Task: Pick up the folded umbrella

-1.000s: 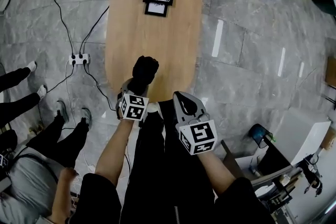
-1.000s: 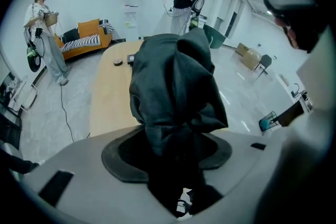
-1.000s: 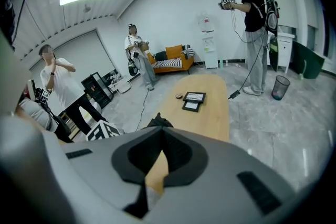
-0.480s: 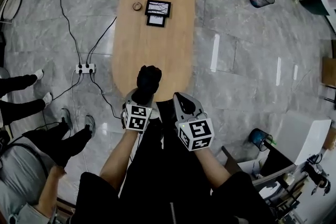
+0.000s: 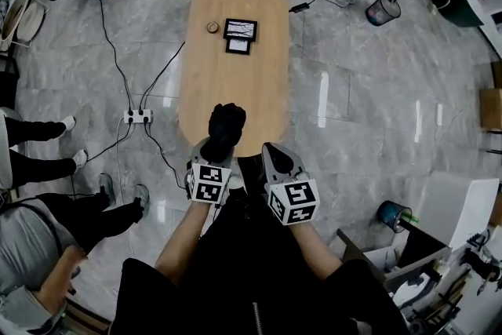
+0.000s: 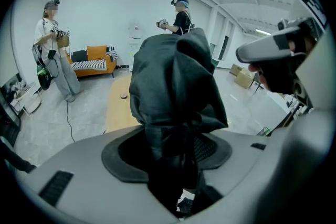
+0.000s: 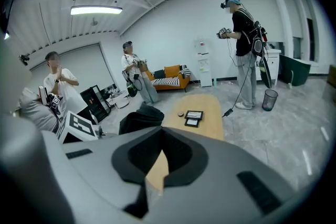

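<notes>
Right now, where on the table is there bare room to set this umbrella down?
The middle of the table, from the two picture frames down to the near end below the held umbrella, is bare wood. A strip right of the frames is free too. It is crowded only around the frames and the small round thing left of them.

- Bright, even indoor light comes from long ceiling lamps (image 7: 96, 9) overhead.
- The polished floor (image 5: 369, 114) reflects them as pale streaks of glare.
- The head view is darker, with people's clothing sinking into black.
- Both gripper views bend strongly toward the rim and end in black corners.
- Their nearest foreground is soft, while the room behind is sharp.
- The black umbrella (image 6: 176, 92) shows only faint sheen on its folds.
</notes>
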A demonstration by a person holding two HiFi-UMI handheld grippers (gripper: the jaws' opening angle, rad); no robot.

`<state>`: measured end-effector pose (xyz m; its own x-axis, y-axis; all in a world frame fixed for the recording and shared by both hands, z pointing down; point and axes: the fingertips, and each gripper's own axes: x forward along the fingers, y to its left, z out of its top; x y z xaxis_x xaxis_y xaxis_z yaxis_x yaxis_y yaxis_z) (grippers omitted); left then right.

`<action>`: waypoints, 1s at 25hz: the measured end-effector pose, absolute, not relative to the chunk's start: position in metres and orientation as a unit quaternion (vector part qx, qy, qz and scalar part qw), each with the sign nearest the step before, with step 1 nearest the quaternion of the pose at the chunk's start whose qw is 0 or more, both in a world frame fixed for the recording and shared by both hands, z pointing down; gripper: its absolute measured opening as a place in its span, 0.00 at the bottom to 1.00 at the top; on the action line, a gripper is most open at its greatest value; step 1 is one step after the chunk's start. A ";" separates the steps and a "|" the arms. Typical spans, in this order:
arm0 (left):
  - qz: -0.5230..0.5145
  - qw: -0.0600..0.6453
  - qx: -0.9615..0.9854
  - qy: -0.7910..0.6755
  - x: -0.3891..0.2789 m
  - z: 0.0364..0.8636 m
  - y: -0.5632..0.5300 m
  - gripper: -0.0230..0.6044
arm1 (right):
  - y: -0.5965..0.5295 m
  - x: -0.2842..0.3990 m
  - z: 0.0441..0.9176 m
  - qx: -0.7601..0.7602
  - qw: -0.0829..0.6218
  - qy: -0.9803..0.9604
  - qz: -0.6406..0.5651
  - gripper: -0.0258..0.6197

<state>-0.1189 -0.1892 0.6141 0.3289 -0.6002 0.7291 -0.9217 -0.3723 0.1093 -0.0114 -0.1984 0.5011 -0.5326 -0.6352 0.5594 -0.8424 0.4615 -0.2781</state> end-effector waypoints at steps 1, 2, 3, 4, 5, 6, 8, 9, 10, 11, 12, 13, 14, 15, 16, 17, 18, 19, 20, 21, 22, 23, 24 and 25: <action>0.301 0.259 0.774 -0.494 -0.120 0.607 -0.188 0.41 | -0.197 -0.011 0.497 0.447 0.189 -0.833 0.266 0.06; 0.298 0.255 0.776 -0.494 -0.120 0.601 -0.186 0.41 | -0.196 -0.011 0.494 0.451 0.186 -0.832 0.264 0.06; 0.294 0.251 0.778 -0.494 -0.121 0.595 -0.186 0.41 | -0.195 -0.011 0.491 0.456 0.182 -0.831 0.262 0.06; 0.289 0.246 0.781 -0.495 -0.121 0.589 -0.185 0.41 | -0.195 -0.011 0.487 0.459 0.177 -0.831 0.260 0.06; 0.282 0.241 0.785 -0.497 -0.121 0.582 -0.185 0.41 | -0.193 -0.012 0.484 0.462 0.173 -0.831 0.258 0.06; 0.275 0.236 0.788 -0.498 -0.120 0.575 -0.184 0.41 | -0.191 -0.012 0.480 0.464 0.169 -0.832 0.254 0.06; 0.268 0.232 0.792 -0.497 -0.117 0.562 -0.179 0.41 | -0.185 -0.013 0.474 0.464 0.165 -0.834 0.246 0.06; 0.266 0.229 0.794 -0.496 -0.116 0.557 -0.176 0.41 | -0.180 -0.014 0.471 0.465 0.163 -0.836 0.243 0.06; 0.263 0.224 0.797 -0.496 -0.114 0.551 -0.174 0.41 | -0.176 -0.014 0.468 0.465 0.162 -0.836 0.241 0.06; 0.261 0.217 0.800 -0.495 -0.113 0.547 -0.172 0.41 | -0.173 -0.014 0.465 0.466 0.160 -0.837 0.237 0.06; 0.260 0.211 0.802 -0.495 -0.111 0.542 -0.171 0.41 | -0.171 -0.015 0.463 0.467 0.158 -0.838 0.232 0.06; 0.259 0.206 0.804 -0.494 -0.110 0.537 -0.170 0.41 | -0.169 -0.015 0.460 0.469 0.155 -0.840 0.227 0.06; 0.257 0.203 0.805 -0.494 -0.108 0.533 -0.168 0.41 | -0.167 -0.016 0.457 0.469 0.152 -0.841 0.223 0.06; 0.254 0.201 0.807 -0.493 -0.106 0.528 -0.165 0.41 | -0.164 -0.016 0.454 0.470 0.150 -0.842 0.218 0.06; 0.250 0.199 0.808 -0.494 -0.105 0.522 -0.163 0.41 | -0.161 -0.016 0.451 0.470 0.147 -0.844 0.213 0.05; 0.247 0.195 0.810 -0.495 -0.104 0.517 -0.162 0.41 | -0.160 -0.017 0.449 0.471 0.144 -0.845 0.208 0.06; 0.244 0.192 0.811 -0.497 -0.103 0.512 -0.161 0.41 | -0.158 -0.017 0.446 0.471 0.142 -0.846 0.204 0.05; 0.241 0.189 0.812 -0.497 -0.103 0.508 -0.159 0.41 | -0.157 -0.017 0.444 0.472 0.140 -0.847 0.202 0.05; 0.237 0.189 0.812 -0.499 -0.104 0.504 -0.157 0.41 | -0.154 -0.017 0.442 0.472 0.138 -0.848 0.200 0.05; 0.233 0.189 0.812 -0.500 -0.104 0.500 -0.155 0.41 | -0.151 -0.018 0.440 0.471 0.138 -0.848 0.199 0.05; 0.228 0.190 0.812 -0.502 -0.104 0.497 -0.153 0.41 | -0.148 -0.018 0.439 0.470 0.137 -0.849 0.197 0.05; 0.224 0.189 0.813 -0.504 -0.104 0.493 -0.151 0.41 | -0.146 -0.017 0.437 0.469 0.137 -0.850 0.196 0.05; 0.221 0.188 0.813 -0.505 -0.103 0.491 -0.150 0.41 | -0.144 -0.017 0.437 0.468 0.137 -0.851 0.195 0.05; 0.219 0.187 0.813 -0.507 -0.103 0.489 -0.148 0.41 | -0.141 -0.016 0.437 0.467 0.137 -0.852 0.195 0.05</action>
